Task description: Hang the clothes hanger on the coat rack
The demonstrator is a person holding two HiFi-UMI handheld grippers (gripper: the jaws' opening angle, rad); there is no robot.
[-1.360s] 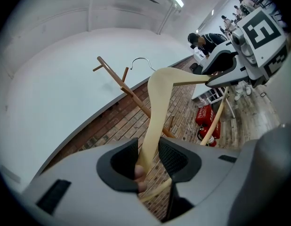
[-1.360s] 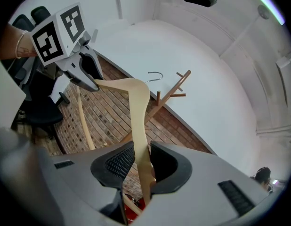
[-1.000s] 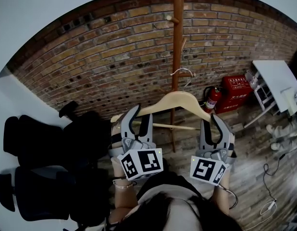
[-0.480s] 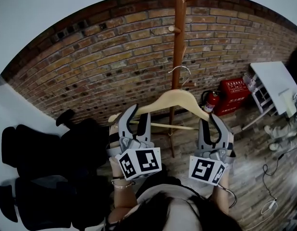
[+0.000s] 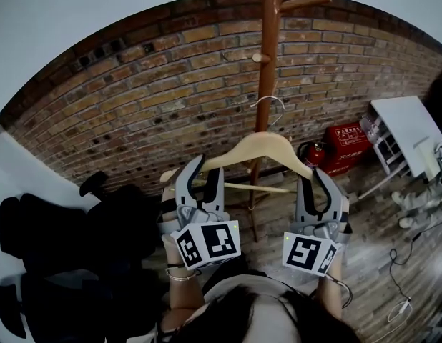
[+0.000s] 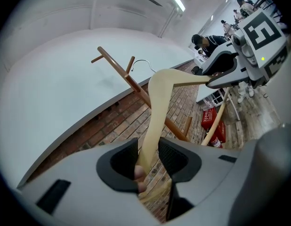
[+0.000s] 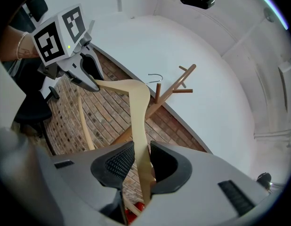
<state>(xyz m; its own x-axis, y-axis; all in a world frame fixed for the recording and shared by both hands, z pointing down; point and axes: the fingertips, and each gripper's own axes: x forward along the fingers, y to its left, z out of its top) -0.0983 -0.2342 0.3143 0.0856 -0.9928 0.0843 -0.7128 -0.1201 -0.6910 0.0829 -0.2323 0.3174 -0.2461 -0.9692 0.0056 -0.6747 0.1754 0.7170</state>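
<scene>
A pale wooden clothes hanger [image 5: 260,148] with a metal hook [image 5: 269,104] is held level in front of the brown wooden coat rack [image 5: 269,63]. My left gripper [image 5: 205,174] is shut on its left arm and my right gripper [image 5: 314,184] on its right arm. The hook sits just before the pole, below a short peg [image 5: 258,58], and hangs on nothing. In the left gripper view the hanger [image 6: 157,102] runs out from between my jaws [image 6: 148,157] toward the rack [image 6: 136,86]. In the right gripper view the hanger [image 7: 138,112] is pinched between the pads [image 7: 141,159].
A brick wall [image 5: 135,106] stands behind the rack. Black office chairs [image 5: 56,241] crowd the left. A fire extinguisher [image 5: 312,152], a red box [image 5: 347,141] and a white shelf unit [image 5: 407,131] are at the right. Cables [image 5: 400,291] lie on the wooden floor.
Both grippers have carried the hanger upward and closer to the rack; the hook now sits higher against the pole. Both grips are unchanged.
</scene>
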